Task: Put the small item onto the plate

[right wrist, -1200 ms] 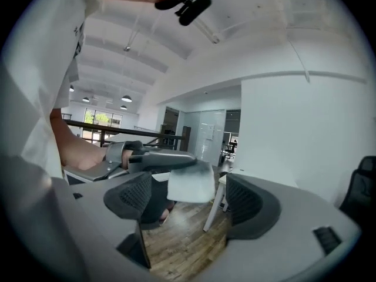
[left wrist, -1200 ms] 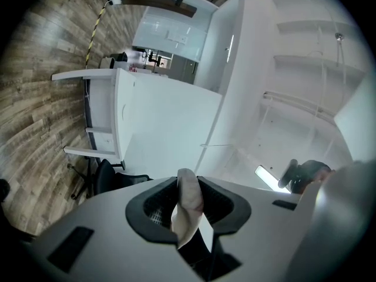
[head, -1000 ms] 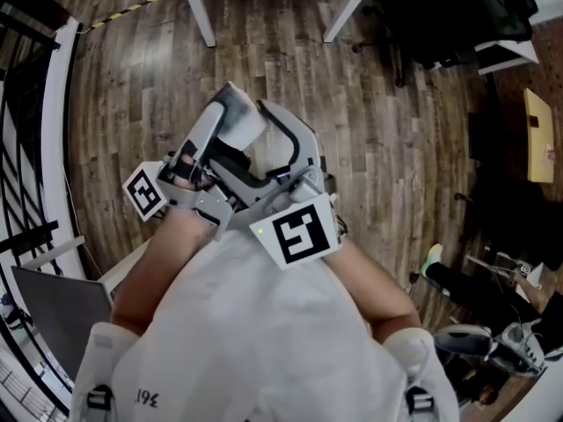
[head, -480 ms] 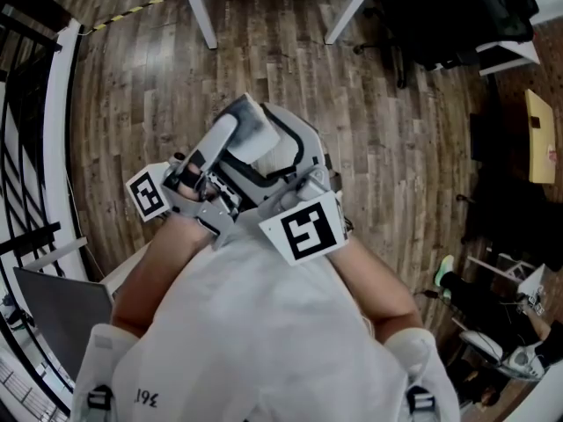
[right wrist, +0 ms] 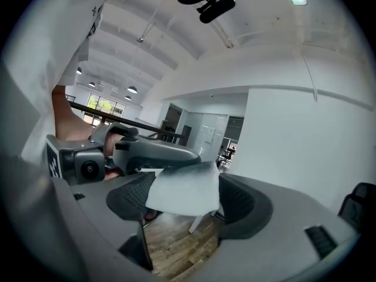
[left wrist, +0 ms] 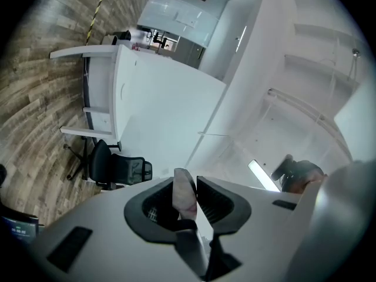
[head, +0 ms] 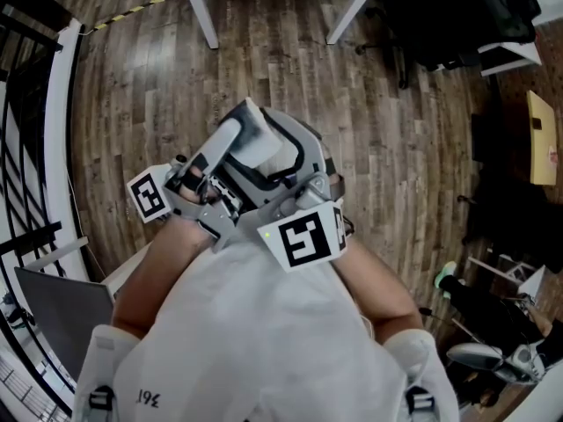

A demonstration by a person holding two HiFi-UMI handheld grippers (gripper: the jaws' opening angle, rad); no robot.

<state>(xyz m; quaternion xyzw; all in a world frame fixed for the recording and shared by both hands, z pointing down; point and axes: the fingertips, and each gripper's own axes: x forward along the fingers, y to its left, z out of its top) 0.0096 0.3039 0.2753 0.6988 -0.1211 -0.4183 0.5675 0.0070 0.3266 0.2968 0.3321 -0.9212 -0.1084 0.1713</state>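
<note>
1. The small item [left wrist: 184, 194], clamped in the left gripper [left wrist: 188, 187], shows only its thin edge in the left gripper view. Its face is turned out of sight.
2. In the right gripper view, the same item covers the tips of the left gripper's fingers. The right gripper's [right wrist: 183, 194] fingers have just been closing around it, but whether they touch it cannot be told.
3. In the head view, the white table [head: 204, 11] is cut off by the top edge, so only its legs show.
4. A person [head: 479, 301] at lower right shows only a leg and a shoe.
5. A grey panel [head: 53, 315] runs off the lower left; what it is cannot be told.
</note>
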